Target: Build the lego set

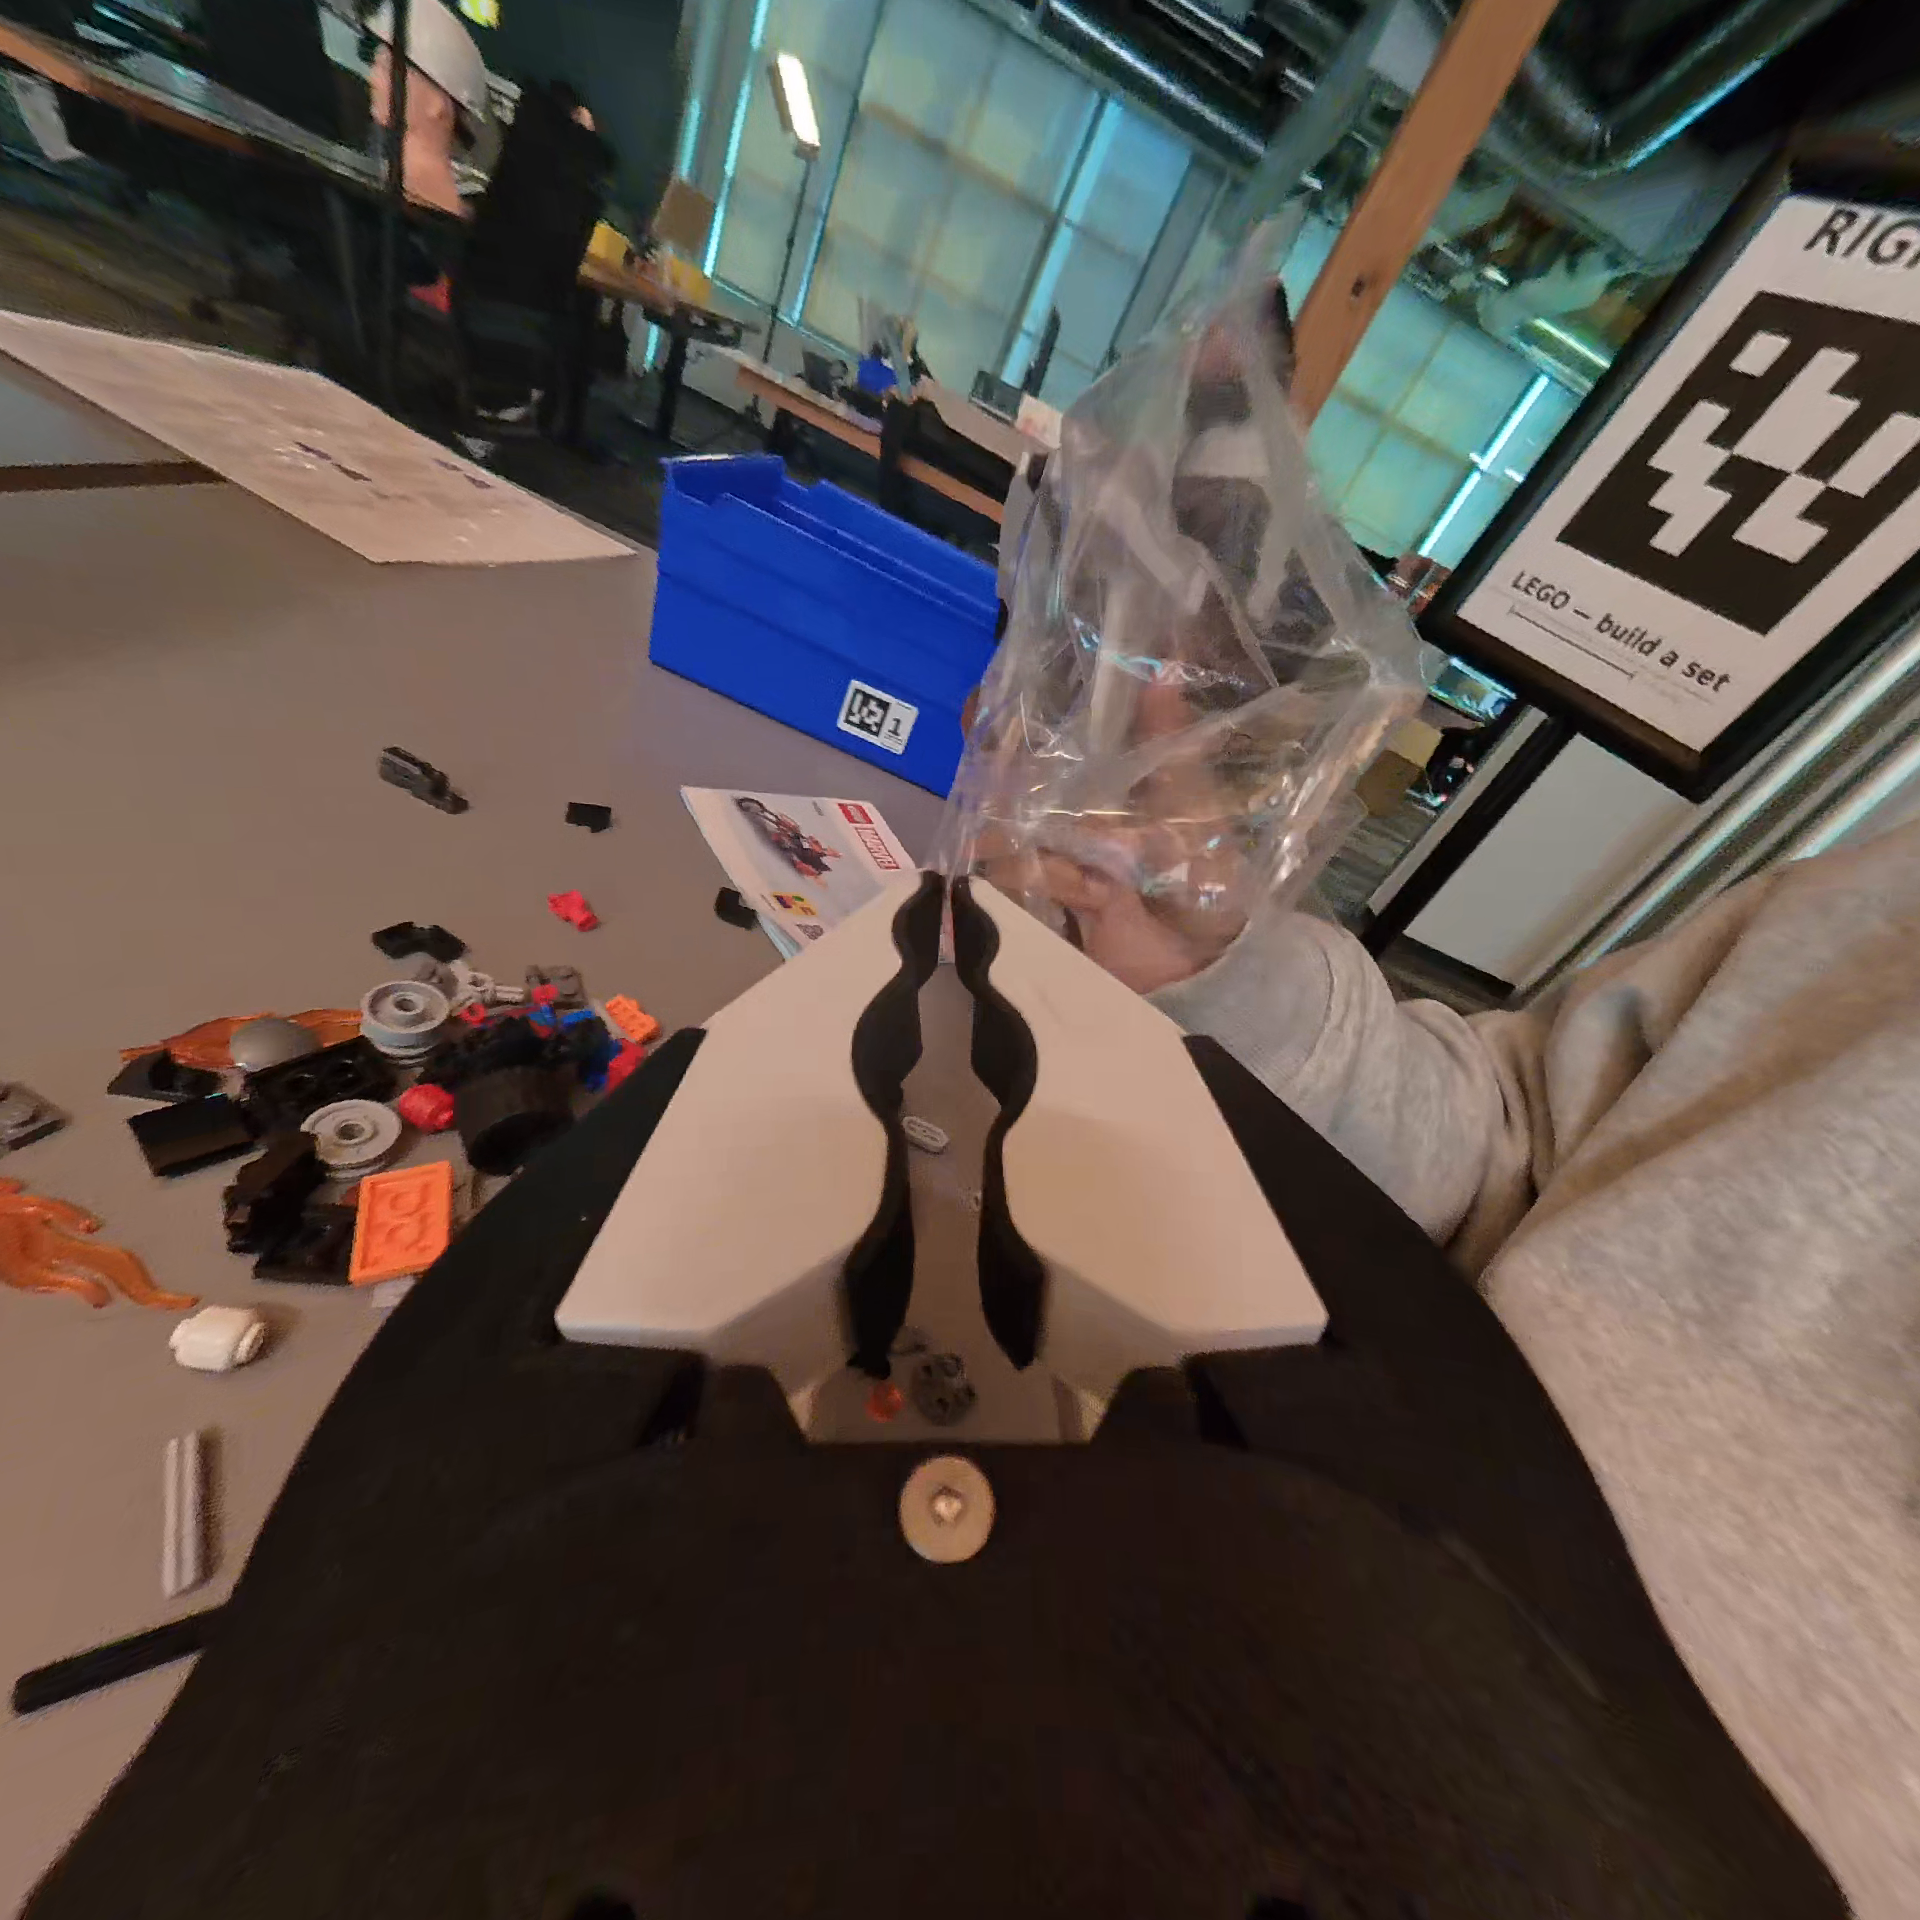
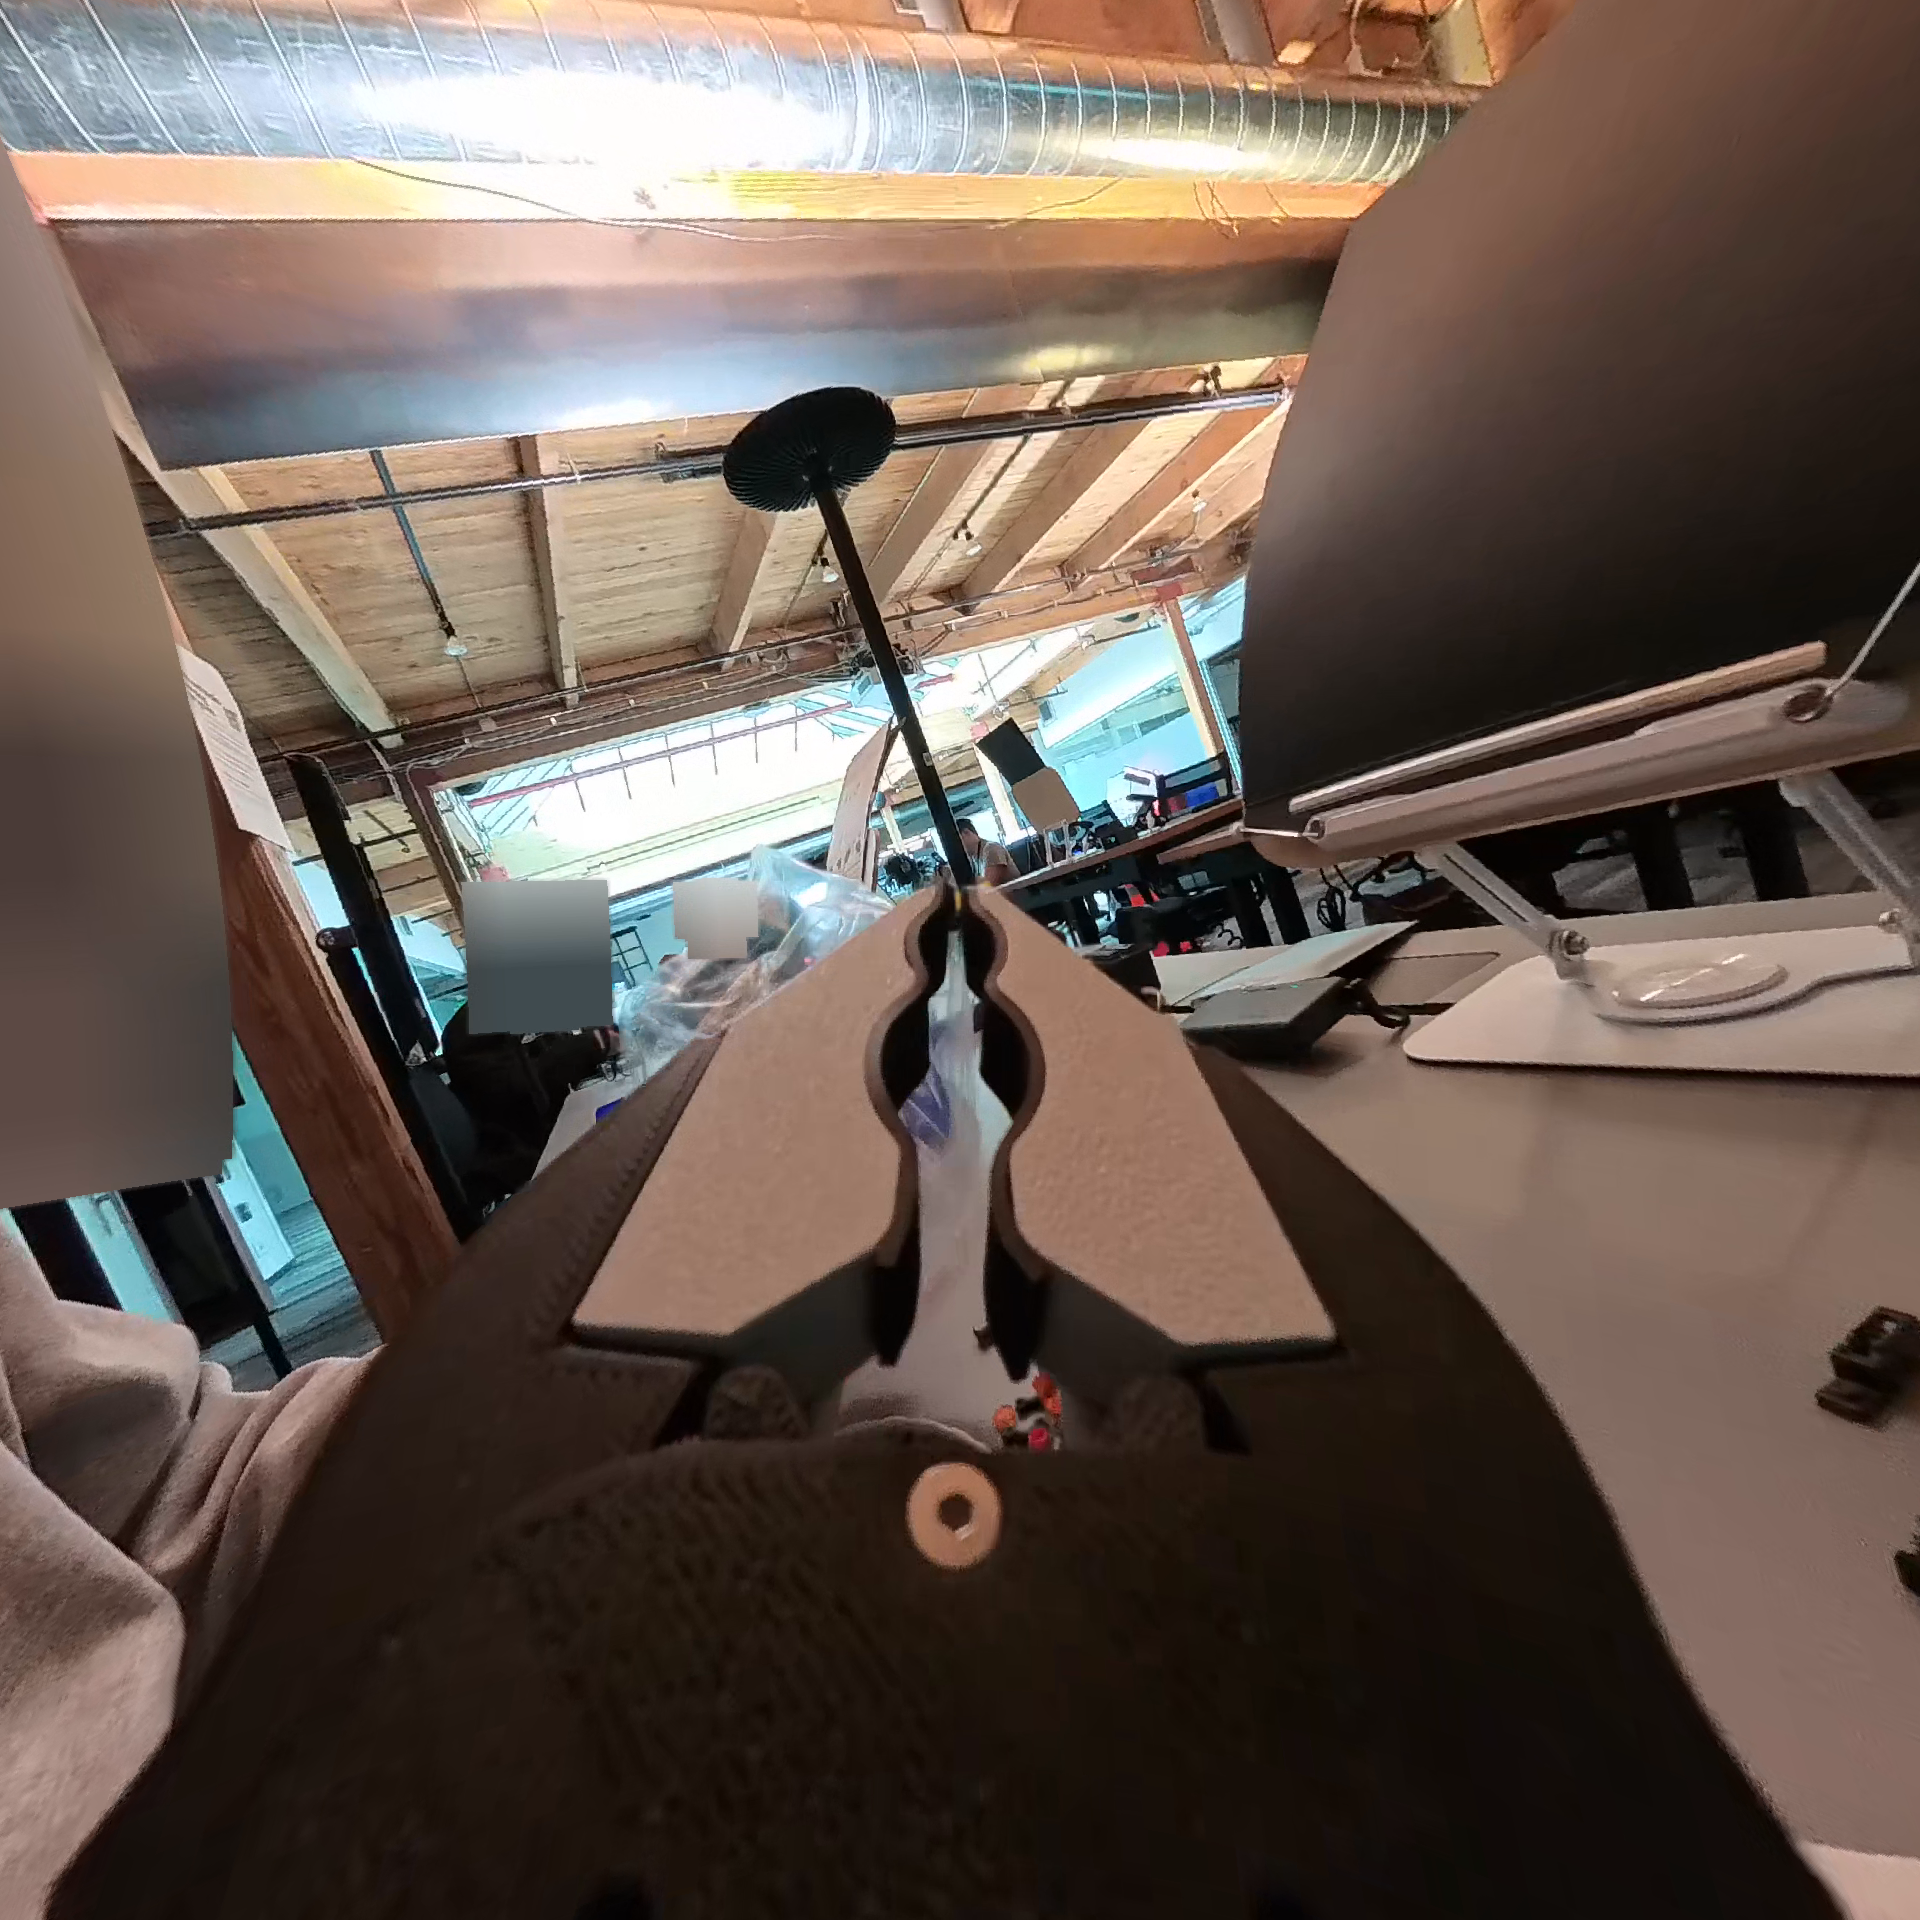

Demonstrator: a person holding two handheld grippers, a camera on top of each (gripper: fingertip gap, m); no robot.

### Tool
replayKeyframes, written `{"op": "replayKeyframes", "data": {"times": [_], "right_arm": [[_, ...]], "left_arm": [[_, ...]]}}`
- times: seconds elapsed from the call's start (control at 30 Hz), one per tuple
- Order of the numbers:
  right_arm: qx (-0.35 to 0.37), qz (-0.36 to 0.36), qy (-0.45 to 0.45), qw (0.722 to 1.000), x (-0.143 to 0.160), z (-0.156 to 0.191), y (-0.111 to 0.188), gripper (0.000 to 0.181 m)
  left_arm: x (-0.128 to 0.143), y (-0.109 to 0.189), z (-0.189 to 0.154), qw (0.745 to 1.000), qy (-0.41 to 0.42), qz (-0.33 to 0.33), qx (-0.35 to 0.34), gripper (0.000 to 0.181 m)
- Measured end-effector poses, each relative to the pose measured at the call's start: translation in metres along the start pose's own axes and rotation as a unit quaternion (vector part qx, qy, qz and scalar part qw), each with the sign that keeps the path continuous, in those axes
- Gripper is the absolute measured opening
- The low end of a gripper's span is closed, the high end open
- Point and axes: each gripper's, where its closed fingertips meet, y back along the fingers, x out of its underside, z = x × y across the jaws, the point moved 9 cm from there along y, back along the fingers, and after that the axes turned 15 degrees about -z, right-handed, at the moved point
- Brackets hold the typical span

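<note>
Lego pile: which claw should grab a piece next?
Probably the left claw: the lego pile lies just beside it, while the right claw points up toward the ceiling. Both pinch the plastic bag.

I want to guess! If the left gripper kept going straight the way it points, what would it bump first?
Probably the clear plastic bag: the left gripper already pinches its bottom edge, with the bag right ahead. A hand shows behind it; depth is unclear.

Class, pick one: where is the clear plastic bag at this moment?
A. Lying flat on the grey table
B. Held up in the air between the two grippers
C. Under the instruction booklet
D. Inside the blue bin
B: the clear plastic bag rises off the tip of the left gripper, above the table, and plastic also sits in the right gripper jaws.
</note>
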Motion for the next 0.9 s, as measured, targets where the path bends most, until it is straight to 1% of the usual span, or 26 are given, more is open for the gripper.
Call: {"op": "replayKeyframes", "data": {"times": [0.1, 0.2, 0.27, 0.33, 0.43, 0.5, 0.6, 0.7, 0.83, 0.9], "right_arm": [[0.021, 0.011, -0.02, 1.0, 0.005, -0.006, -0.001, 0.004], [0.048, 0.017, -0.049, 0.997, 0.009, -0.015, 0.0, 0.021], [0.068, 0.022, -0.072, 0.995, 0.012, -0.02, 0.001, 0.038], [0.082, 0.028, -0.099, 0.991, 0.014, -0.025, 0.002, 0.055], [0.088, 0.047, -0.13, 0.986, 0.021, -0.028, 0.001, 0.068], [0.087, 0.066, -0.139, 0.984, 0.027, -0.027, -0.001, 0.075], [0.08, 0.092, -0.146, 0.982, 0.035, -0.024, -0.005, 0.083], [0.062, 0.096, -0.136, 0.984, 0.037, -0.018, -0.008, 0.088], [0.032, 0.07, -0.098, 0.992, 0.027, -0.009, -0.01, 0.087], [0.031, 0.054, -0.09, 0.994, 0.023, -0.009, -0.008, 0.085]], "left_arm": [[-0.002, 0.002, 0.003, 1.0, -0.013, -0.002, -0.02, 0.0], [-0.002, 0.003, 0.005, 0.999, -0.028, 0.001, -0.044, 0.0], [-0.004, 0.005, 0.008, 0.997, -0.036, -0.006, -0.063, 0.0], [-0.008, 0.008, 0.011, 0.996, -0.032, -0.026, -0.08, 0.0], [-0.016, 0.018, 0.018, 0.991, -0.01, -0.073, -0.108, 0.0], [-0.021, 0.025, 0.022, 0.987, 0.011, -0.109, -0.115, 0.0], [-0.025, 0.031, 0.025, 0.982, 0.05, -0.149, -0.105, 0.0], [-0.026, 0.034, 0.028, 0.976, 0.088, -0.174, -0.094, 0.0], [-0.026, 0.038, 0.033, 0.97, 0.114, -0.19, -0.1, 0.0], [-0.025, 0.04, 0.035, 0.967, 0.132, -0.196, -0.097, 0.0]]}}
